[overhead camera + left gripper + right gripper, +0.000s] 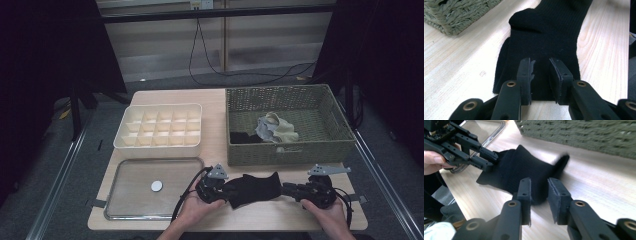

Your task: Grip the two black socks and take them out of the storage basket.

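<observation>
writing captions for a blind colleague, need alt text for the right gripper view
A black sock lies flat on a pale wooden table, with the right gripper in the foreground, its jaws apart and just off the sock's near end. At upper left the left gripper, held in a hand, is at the sock's far end, and a woven basket stands behind.

Black sock (254,189), flat on table, seemingly folded.

My pale wooden table (220,97) carries a white divided box (159,126), a wicker basket (287,150), a metal tray (131,187) and a black sock (255,188).
</observation>
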The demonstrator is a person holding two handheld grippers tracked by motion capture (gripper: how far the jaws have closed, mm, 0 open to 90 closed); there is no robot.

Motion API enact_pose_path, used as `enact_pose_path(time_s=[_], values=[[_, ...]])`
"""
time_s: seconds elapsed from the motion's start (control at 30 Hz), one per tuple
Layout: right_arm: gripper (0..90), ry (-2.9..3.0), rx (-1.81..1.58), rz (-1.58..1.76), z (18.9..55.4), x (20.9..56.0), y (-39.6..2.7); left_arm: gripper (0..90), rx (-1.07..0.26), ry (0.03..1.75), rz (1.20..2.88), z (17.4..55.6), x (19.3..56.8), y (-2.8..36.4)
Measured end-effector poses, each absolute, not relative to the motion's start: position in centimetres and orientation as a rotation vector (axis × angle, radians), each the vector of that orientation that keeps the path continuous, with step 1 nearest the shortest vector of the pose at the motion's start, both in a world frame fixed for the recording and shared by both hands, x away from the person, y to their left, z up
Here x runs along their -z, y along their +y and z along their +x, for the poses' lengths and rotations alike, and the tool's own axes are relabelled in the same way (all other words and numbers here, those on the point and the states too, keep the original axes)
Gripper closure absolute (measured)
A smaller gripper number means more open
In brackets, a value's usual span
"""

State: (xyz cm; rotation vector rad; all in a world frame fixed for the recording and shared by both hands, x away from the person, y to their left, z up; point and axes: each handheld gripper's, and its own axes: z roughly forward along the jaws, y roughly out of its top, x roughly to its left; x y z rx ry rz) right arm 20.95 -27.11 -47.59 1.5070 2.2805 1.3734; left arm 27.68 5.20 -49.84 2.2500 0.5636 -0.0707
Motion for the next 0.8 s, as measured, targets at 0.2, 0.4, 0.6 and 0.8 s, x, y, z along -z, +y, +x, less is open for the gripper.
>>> enact_pose_path(time_s=[0.2,0.4,0.6,0.8], values=[[68.1,2.282,-1.376,1.500,21.3,47.5,-27.0,70.1,0.026,0.547,2.262,27.4,49.8,5.0],[67.3,2.351,-1.368,1.428,22.6,47.4,-25.2,68.2,0.054,0.517,2.251,27.5,49.6,4.7],[64.2,2.445,-1.330,1.337,25.2,47.3,-22.5,71.0,0.116,0.478,2.223,27.2,48.8,4.1],[63.2,2.516,-1.333,1.305,27.8,47.7,-19.4,77.5,0.143,0.445,2.265,26.7,49.5,3.4]])
